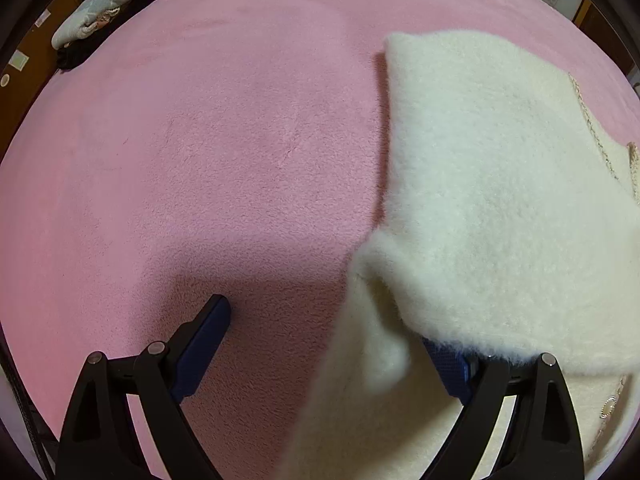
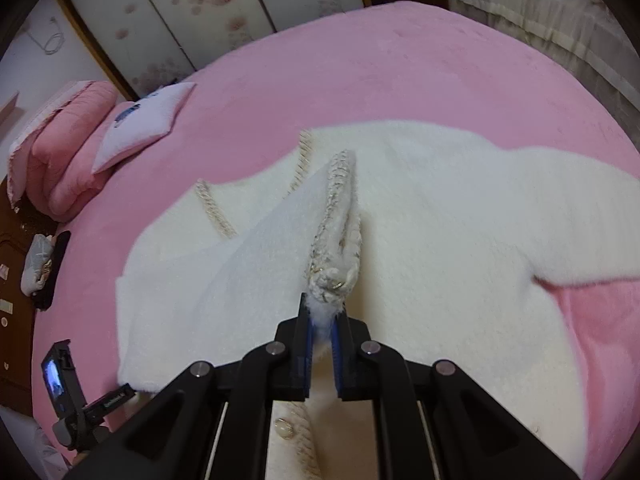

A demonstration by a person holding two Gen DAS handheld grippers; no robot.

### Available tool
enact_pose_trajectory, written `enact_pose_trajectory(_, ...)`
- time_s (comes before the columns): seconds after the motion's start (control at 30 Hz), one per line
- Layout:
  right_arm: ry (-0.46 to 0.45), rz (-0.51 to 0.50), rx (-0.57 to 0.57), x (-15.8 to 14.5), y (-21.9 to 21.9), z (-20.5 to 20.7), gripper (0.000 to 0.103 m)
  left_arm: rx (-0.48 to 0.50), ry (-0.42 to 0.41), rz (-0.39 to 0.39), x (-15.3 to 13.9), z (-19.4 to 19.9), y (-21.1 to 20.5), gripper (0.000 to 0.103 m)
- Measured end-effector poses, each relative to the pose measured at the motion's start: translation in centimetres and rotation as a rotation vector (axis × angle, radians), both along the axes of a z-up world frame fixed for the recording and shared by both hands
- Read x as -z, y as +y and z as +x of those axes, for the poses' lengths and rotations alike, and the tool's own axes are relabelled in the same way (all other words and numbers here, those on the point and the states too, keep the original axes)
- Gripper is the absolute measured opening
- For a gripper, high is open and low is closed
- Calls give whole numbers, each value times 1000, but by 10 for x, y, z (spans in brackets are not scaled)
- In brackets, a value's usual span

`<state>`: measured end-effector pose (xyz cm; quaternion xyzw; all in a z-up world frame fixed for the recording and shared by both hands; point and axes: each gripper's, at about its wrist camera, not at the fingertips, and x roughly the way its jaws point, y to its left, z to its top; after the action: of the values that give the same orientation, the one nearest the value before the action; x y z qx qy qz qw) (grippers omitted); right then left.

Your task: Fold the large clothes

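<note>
Wide pink fleece bed (image 2: 400, 64) carries the fluffy cream-white jacket (image 2: 440, 216), spread across its middle. Right gripper (image 2: 322, 316) jaws clamp the jacket's braided trim edge (image 2: 338, 208); left gripper (image 1: 332, 344) jaws gape apart at the jacket's edge.

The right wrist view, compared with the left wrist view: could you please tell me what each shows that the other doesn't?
Only the right wrist view shows the right gripper shut on the braided trim, a white pillow and a folded pink quilt. Only the left wrist view shows the left gripper open, its right finger under fleece. Both show the cream coat on the pink blanket.
</note>
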<state>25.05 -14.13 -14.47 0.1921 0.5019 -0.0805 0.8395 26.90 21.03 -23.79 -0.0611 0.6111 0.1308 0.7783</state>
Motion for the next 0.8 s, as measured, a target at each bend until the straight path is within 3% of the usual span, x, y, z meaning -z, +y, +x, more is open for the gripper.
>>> enact_pose_trajectory(0.1, 38, -2, 38, 16, 1, -3, 7, -5, 0, 10, 0, 9, 8, 92)
enact_pose_trajectory(0.3, 137, -63, 87, 43, 0, 4, 10, -47, -19, 3, -5, 2, -19, 89)
enact_pose_trajectory(0.37, 156, -92, 119, 46, -7, 3, 17, -51, -19, 23, -10, -13, -18, 88)
enact_pose_trajectory(0.5, 130, -213, 182, 34, -17, -2, 20, -49, -40, 123, -31, -29, -20, 88)
enact_pose_trajectory(0.6, 62, -236, 174, 18, -16, -9, 20, -13, -139, 95, -62, -46, -31, 87)
enact_pose_trajectory(0.67, -5, -150, 103, 12, -8, -9, 20, 51, -203, 11, -78, -51, -42, 81)
enact_pose_trajectory(0.7, -20, -83, 58, 13, -2, -7, 20, 108, -212, -67, -83, -48, -51, 72)
enact_pose_trajectory(0.77, -11, 108, -54, 25, 15, 2, 20, 170, -178, -182, -80, -41, -67, 48)
enact_pose_trajectory(0.8, -1, 198, -103, 32, 25, 6, 20, 176, -150, -221, -74, -36, -67, 28)
